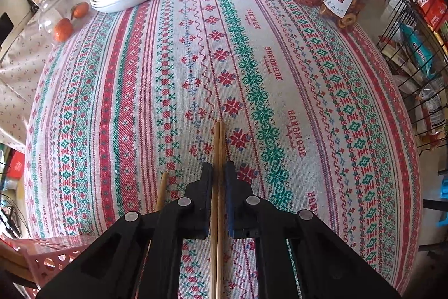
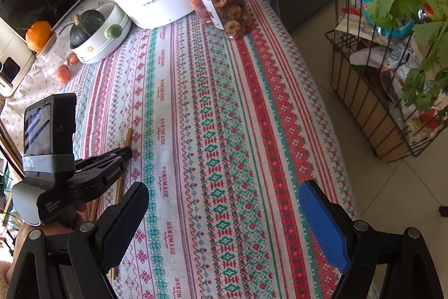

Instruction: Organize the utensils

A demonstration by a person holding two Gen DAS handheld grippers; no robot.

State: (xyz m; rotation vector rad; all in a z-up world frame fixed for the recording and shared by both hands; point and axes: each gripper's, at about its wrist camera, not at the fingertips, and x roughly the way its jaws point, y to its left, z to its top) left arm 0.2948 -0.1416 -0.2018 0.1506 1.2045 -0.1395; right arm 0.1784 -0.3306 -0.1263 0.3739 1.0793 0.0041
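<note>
Left gripper (image 1: 219,173) clamped on pair of thin wooden chopsticks (image 1: 219,142) — long axis parallel to fingers, tips pointing forward over patterned desk (image 1: 308,74). Pink perforated plastic basket (image 1: 47,257) sits low-left, nearest left gripper. Right gripper (image 2: 224,217) jaws wide apart, holding nothing.

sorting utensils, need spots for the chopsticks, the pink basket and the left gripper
chopsticks (image 1: 219,139): left wrist view, shafts beyond the fingertips
pink basket (image 1: 53,257): left wrist view, perforated rim
left gripper (image 1: 219,168): left wrist view, between fingertips
</note>
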